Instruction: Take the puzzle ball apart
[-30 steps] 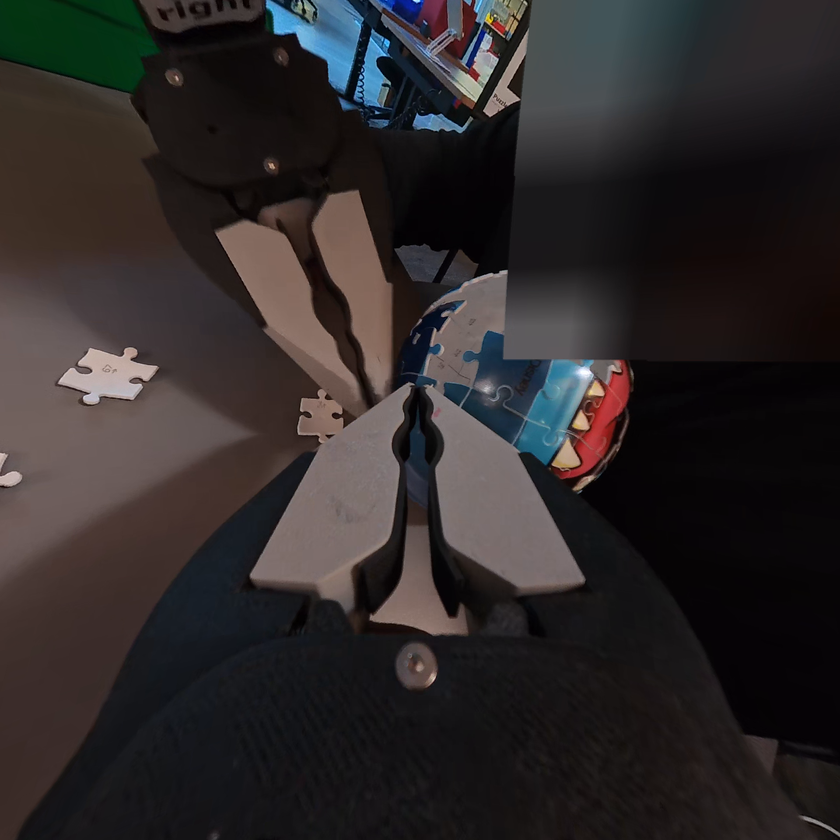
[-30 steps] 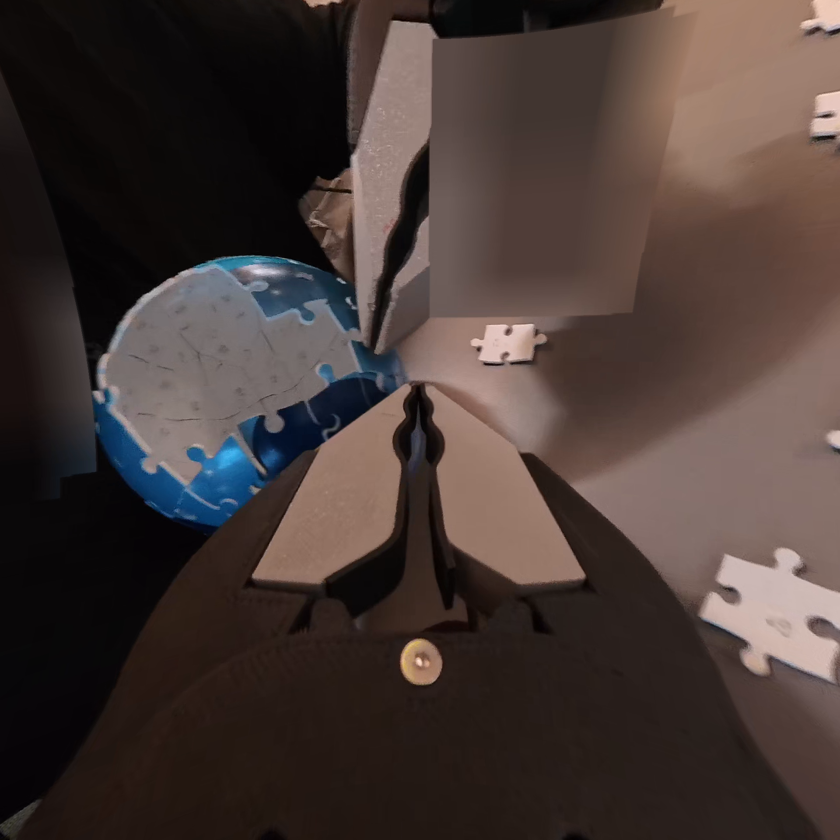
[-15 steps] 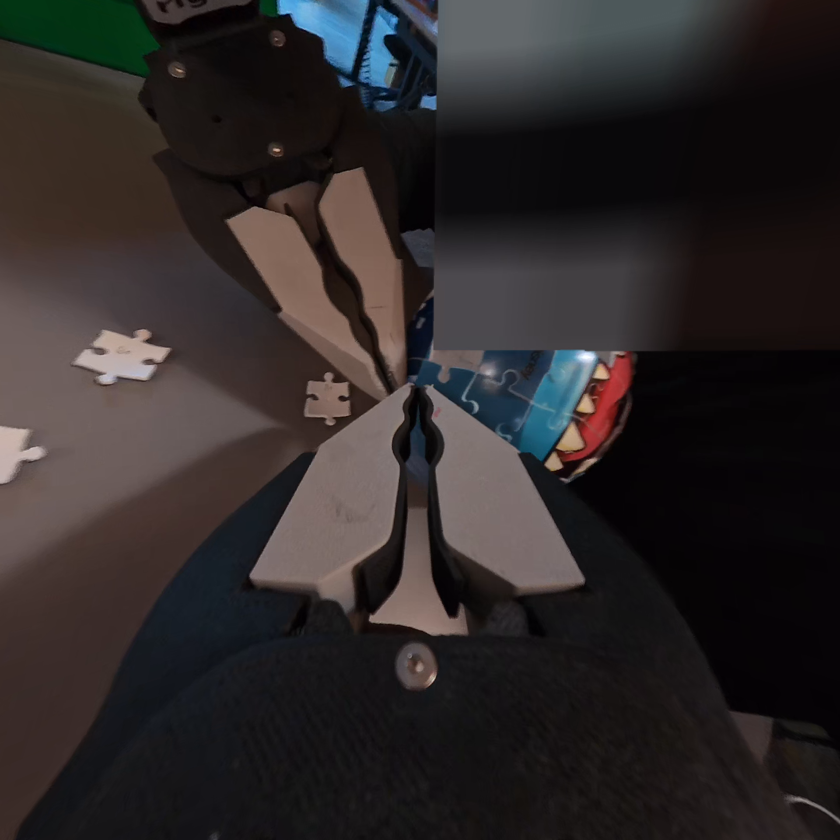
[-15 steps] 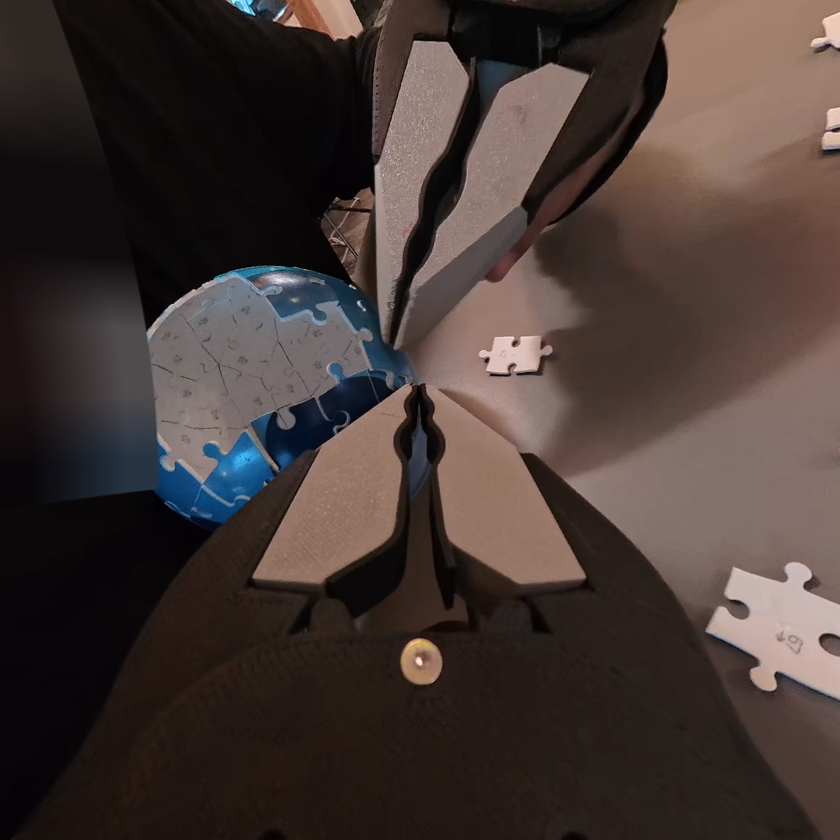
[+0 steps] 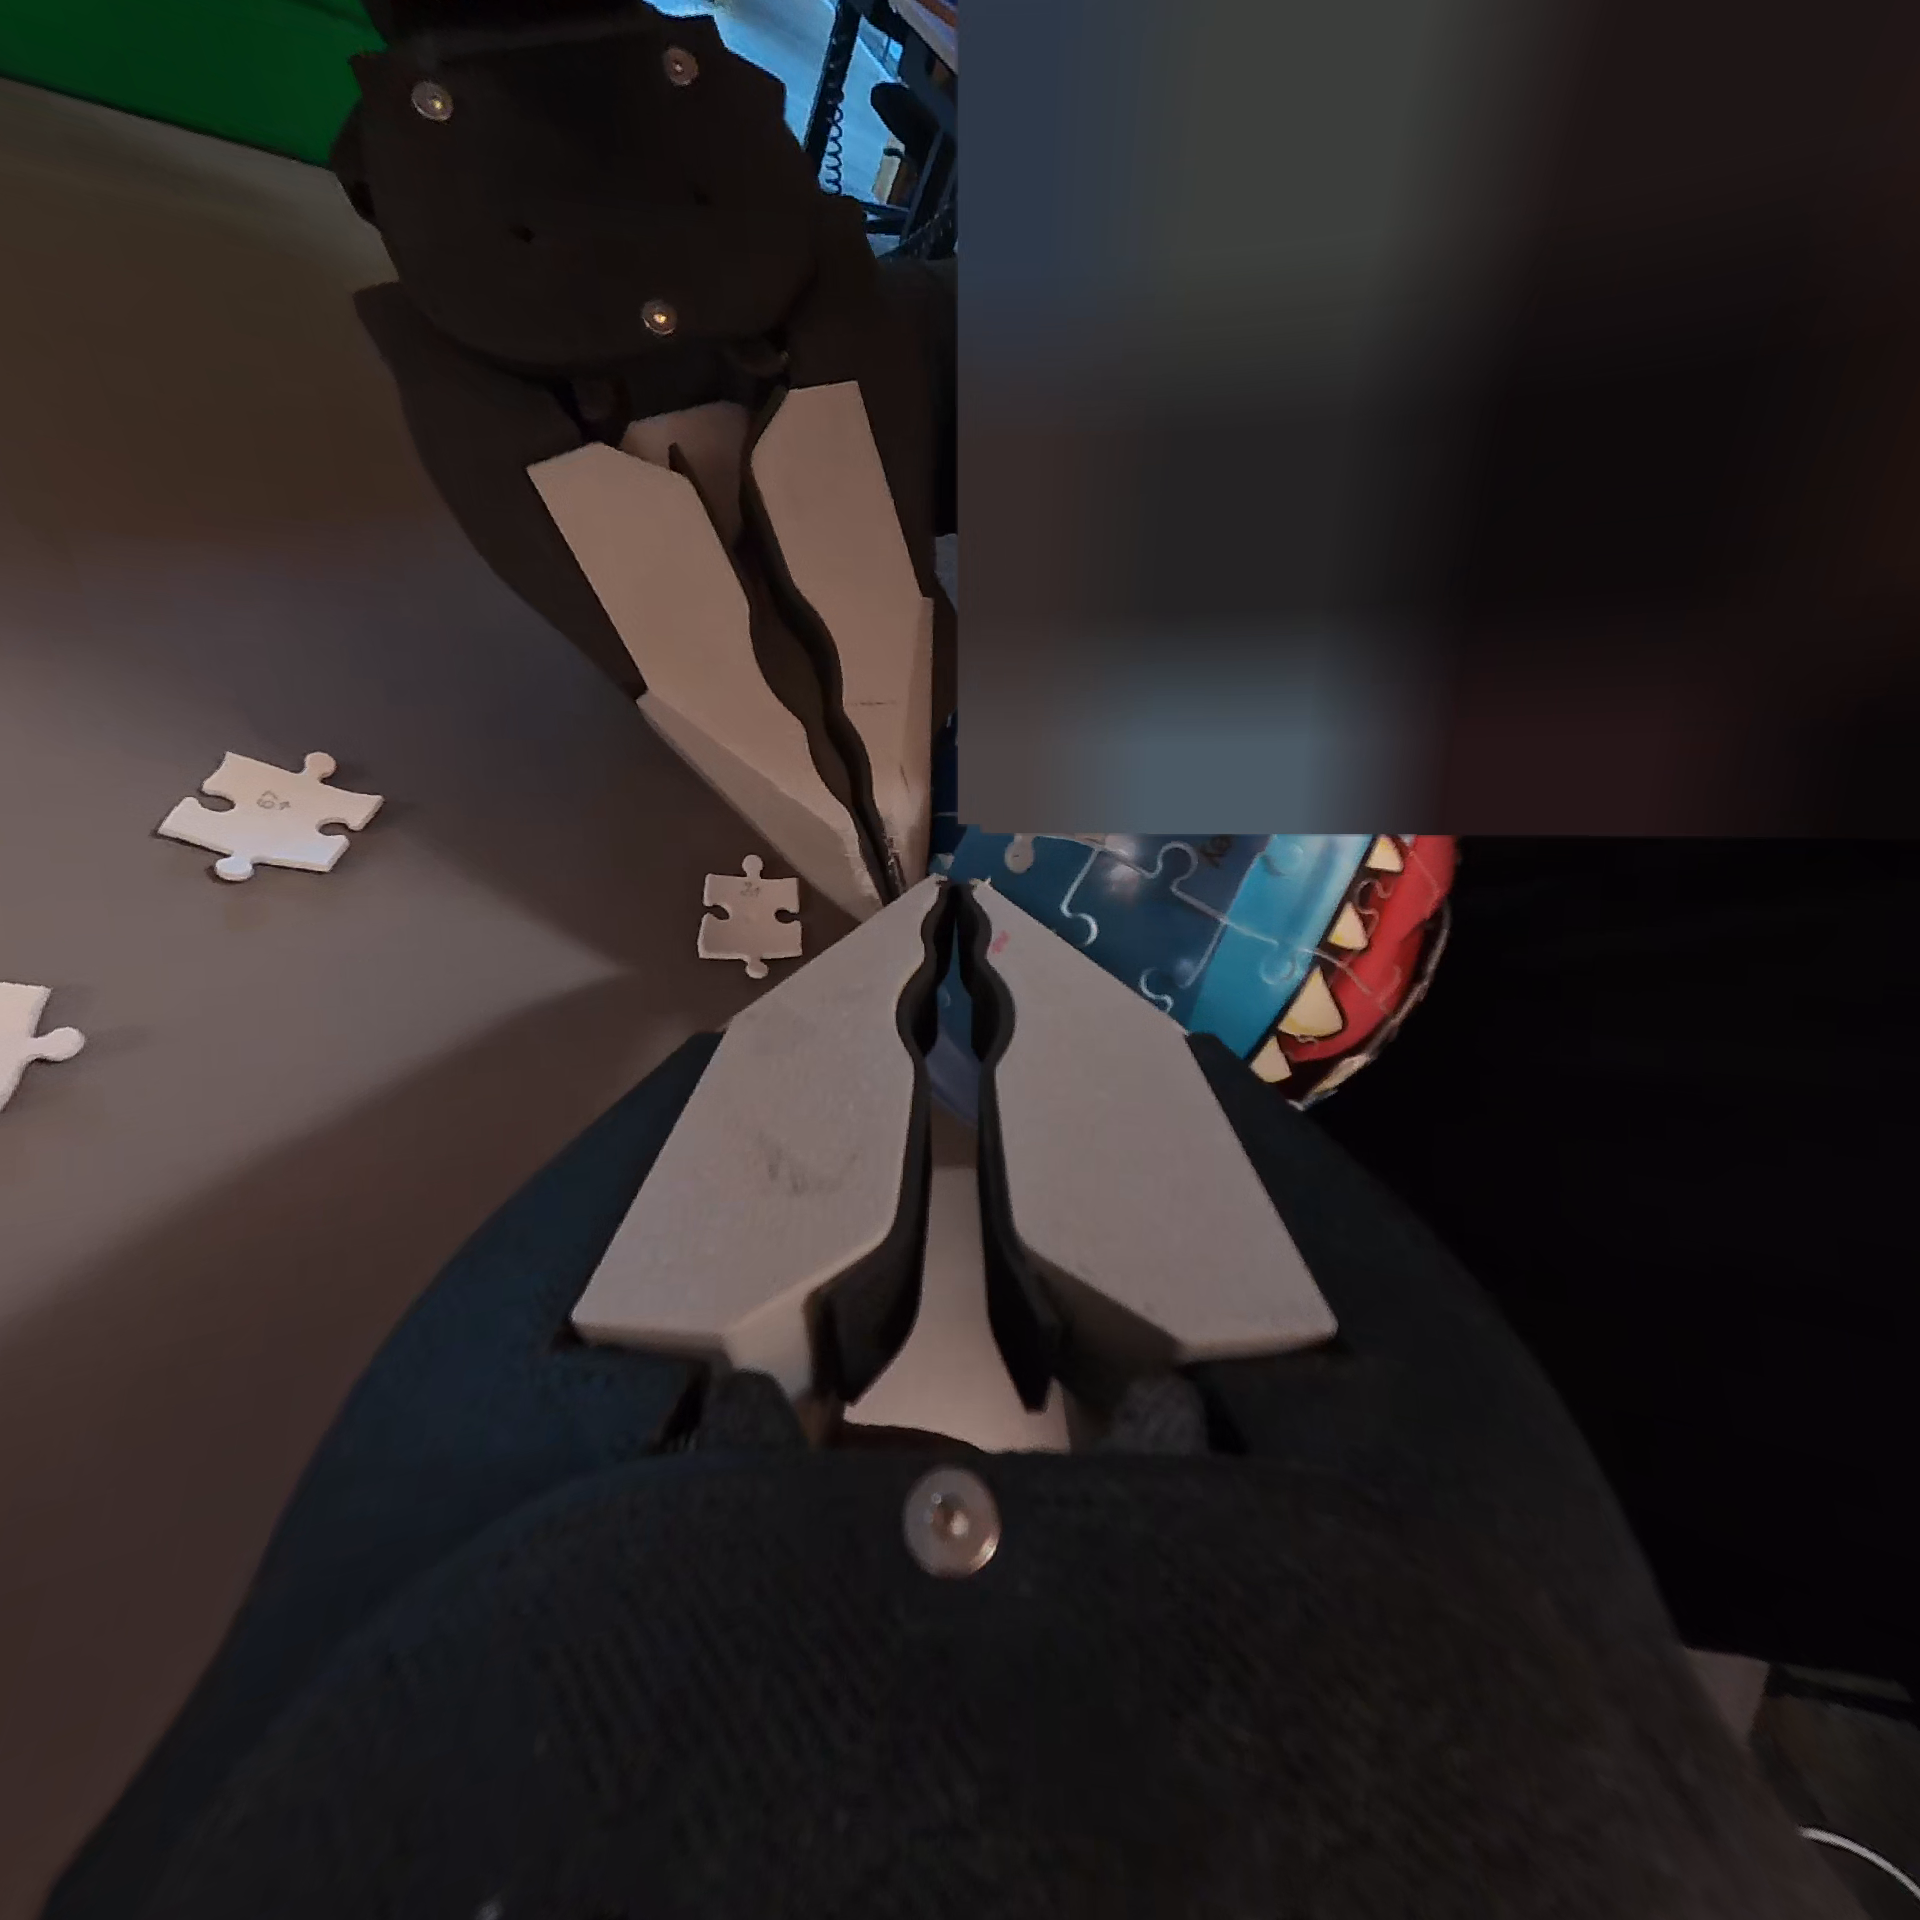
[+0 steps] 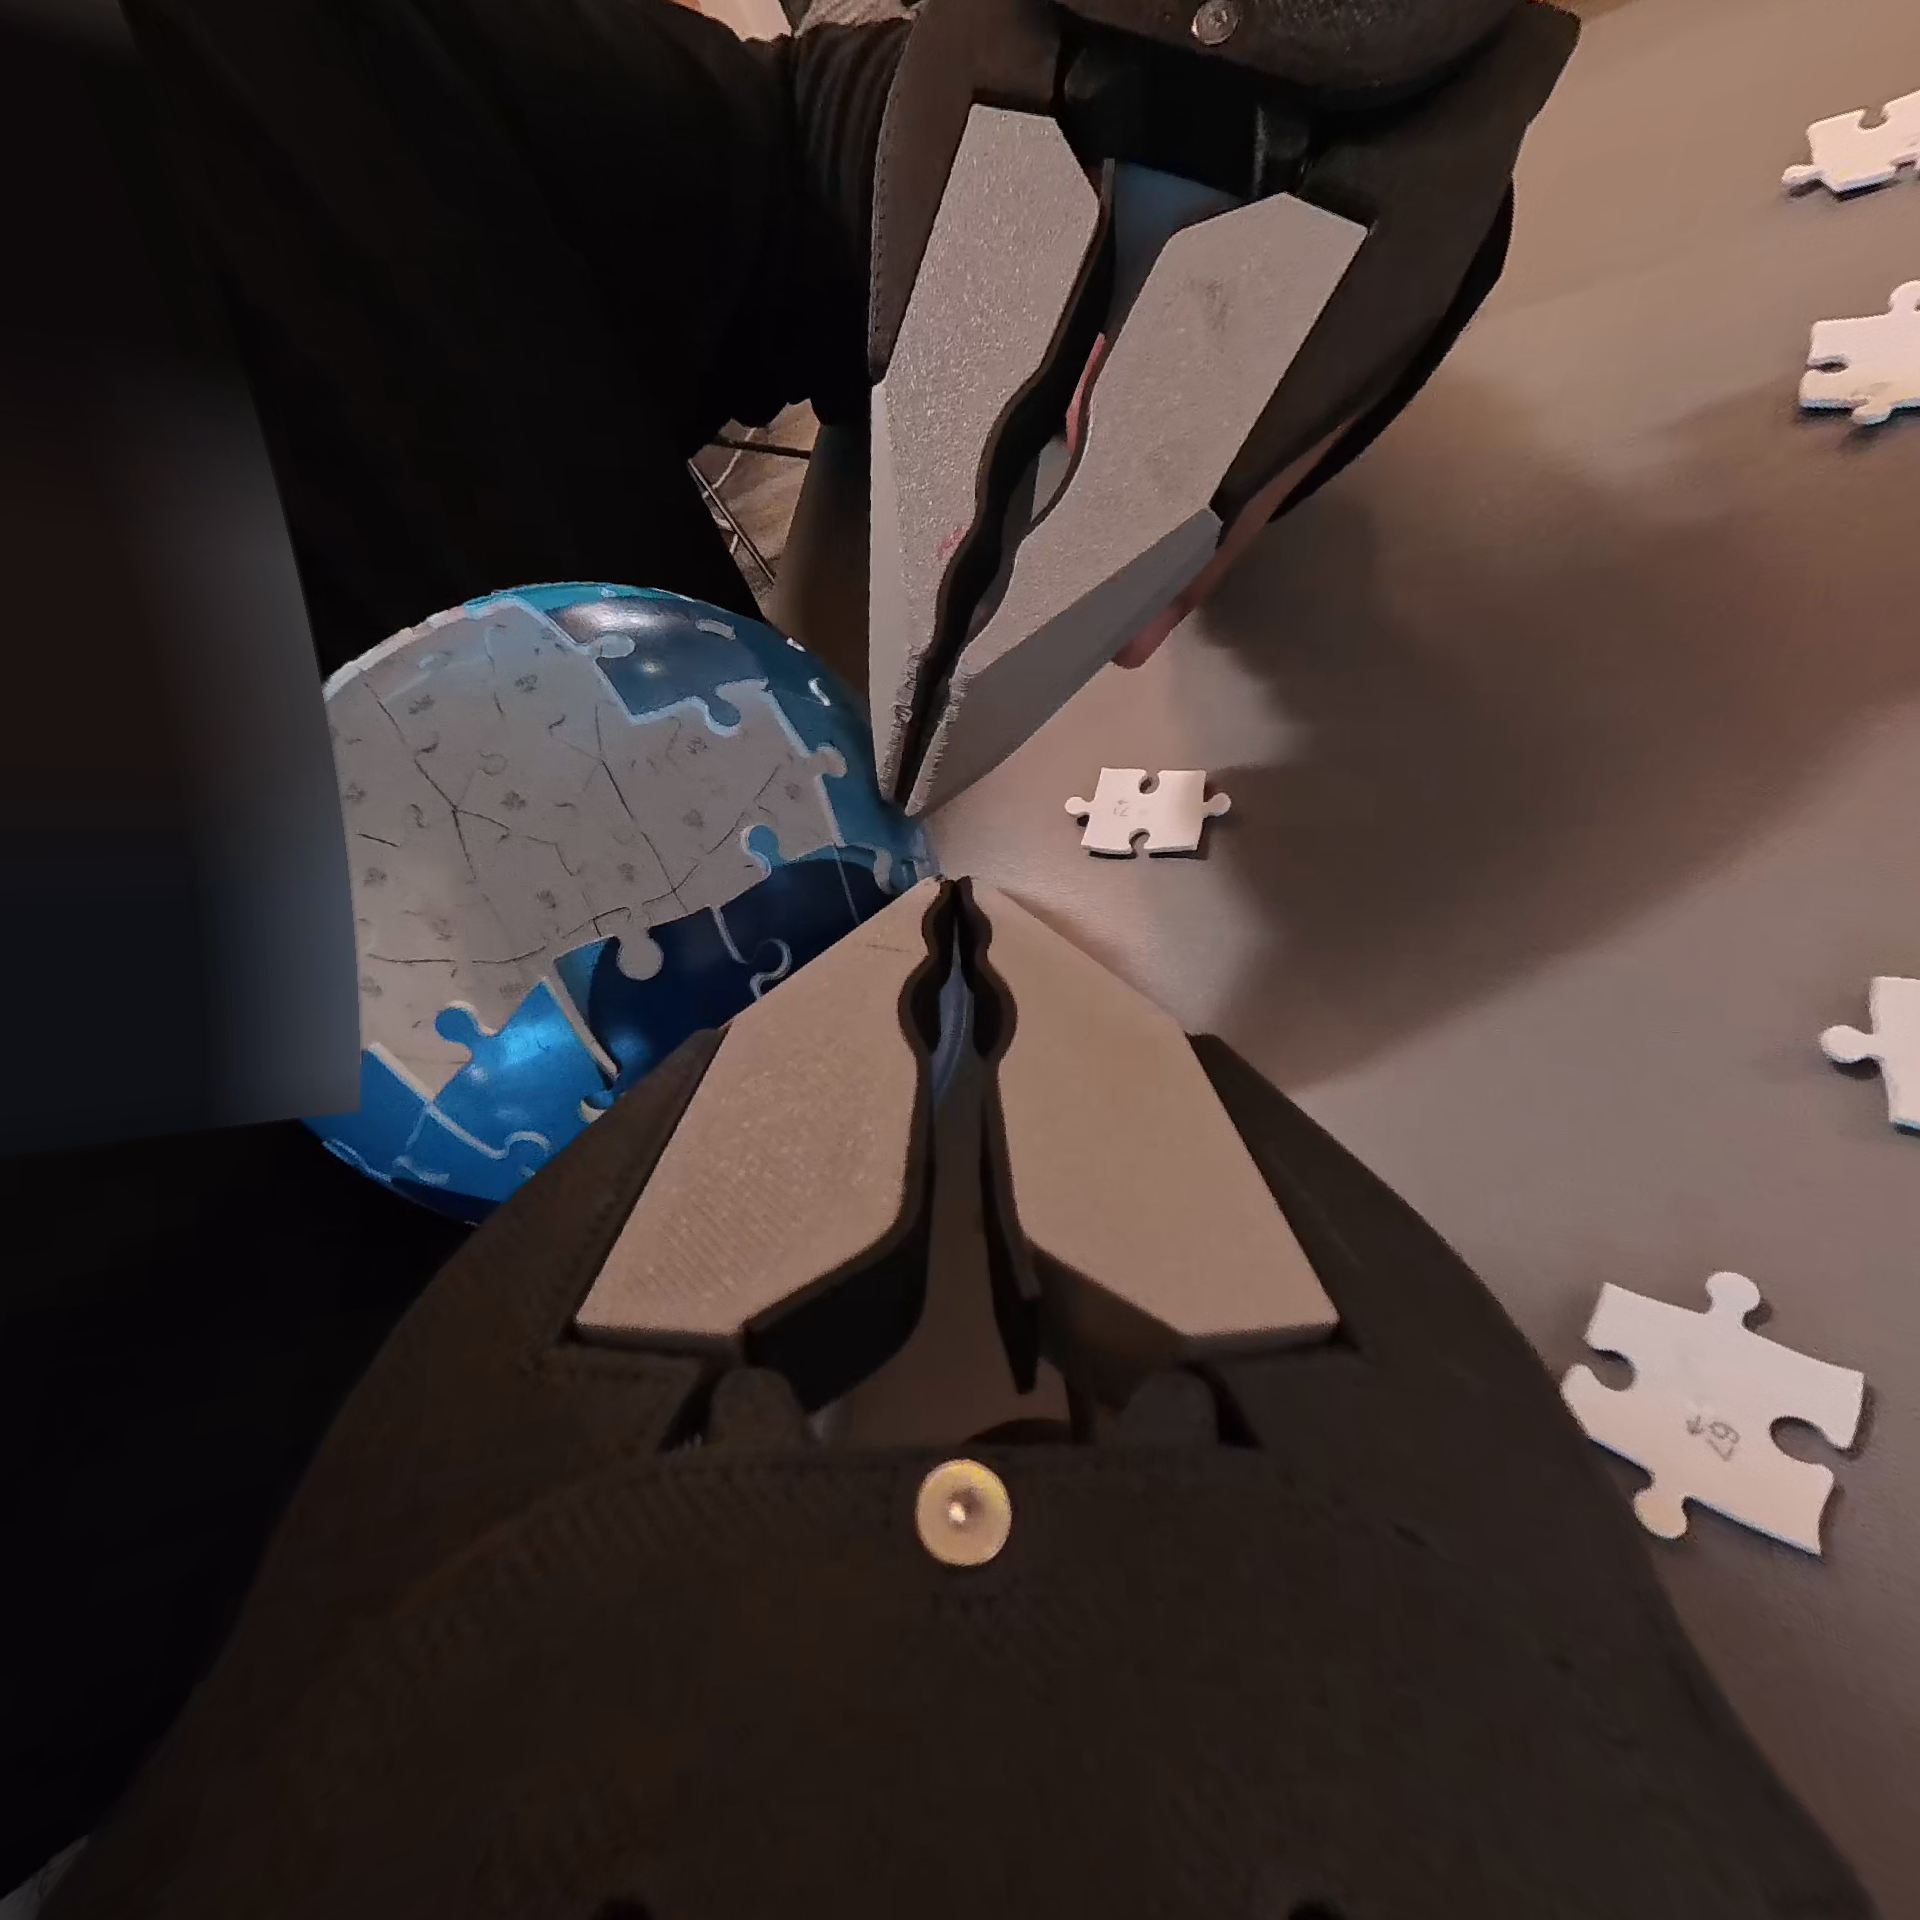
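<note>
- My left tongs (image 5: 954,891) are pressed closed, their tips meeting on the edge of the puzzle ball (image 5: 1226,956), with blue showing through the slit between the fingers.
- My right tongs (image 6: 956,891) are likewise closed on the ball's (image 6: 582,831) rim, blue visible between them.
- The two pairs of tips meet nearly nose to nose at the same spot on the ball.
- The ball sits just beyond my tips, its shell partly open: grey backs of pieces show inside, glossy blue outside, with a red toothed mouth on one side.
- Loose white pieces lie on the grey table (image 5: 260,1195); one small piece (image 6: 1143,812) lies just beside the tips, a larger piece (image 6: 1714,1413) farther off.
</note>
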The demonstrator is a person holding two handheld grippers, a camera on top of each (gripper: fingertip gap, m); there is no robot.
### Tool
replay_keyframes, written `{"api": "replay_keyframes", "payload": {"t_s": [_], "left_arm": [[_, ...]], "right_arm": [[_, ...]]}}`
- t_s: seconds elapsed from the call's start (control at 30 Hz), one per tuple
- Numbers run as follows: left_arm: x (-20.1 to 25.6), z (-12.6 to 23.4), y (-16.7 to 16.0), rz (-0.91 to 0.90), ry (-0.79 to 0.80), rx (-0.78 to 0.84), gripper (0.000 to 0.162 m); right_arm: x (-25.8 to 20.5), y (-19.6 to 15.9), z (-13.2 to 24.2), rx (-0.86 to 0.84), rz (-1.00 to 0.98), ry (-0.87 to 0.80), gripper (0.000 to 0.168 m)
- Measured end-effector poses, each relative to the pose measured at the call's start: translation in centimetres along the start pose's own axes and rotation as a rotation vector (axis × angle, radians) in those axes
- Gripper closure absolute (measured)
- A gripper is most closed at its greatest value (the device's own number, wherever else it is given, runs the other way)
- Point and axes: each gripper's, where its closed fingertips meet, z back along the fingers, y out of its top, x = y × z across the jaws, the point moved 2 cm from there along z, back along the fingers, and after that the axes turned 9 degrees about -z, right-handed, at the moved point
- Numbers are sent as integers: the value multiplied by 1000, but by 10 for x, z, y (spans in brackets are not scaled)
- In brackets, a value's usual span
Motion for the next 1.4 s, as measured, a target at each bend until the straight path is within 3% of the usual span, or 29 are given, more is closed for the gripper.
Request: {"api": "replay_keyframes", "payload": {"t_s": [0.5,0.67,0.7,0.73,0.93,1.13,1.4], "left_arm": [[-6,9,-1,-8,29,-8,162],[0,33,6,0,25,4,161],[0,38,6,-1,55,-3,141],[2,42,6,-10,77,-21,135],[18,64,9,-50,267,-40,118],[27,80,-8,-22,494,-54,119],[23,82,-27,31,567,-36,117]], "right_arm": [[13,2,12,42,1,-67,168],[24,-7,36,42,17,-105,144],[23,-8,41,50,13,-97,139],[21,-10,46,53,15,-88,137],[15,-20,63,55,87,-184,130],[26,-38,64,24,122,-296,130],[31,-41,68,42,129,-327,129]]}}
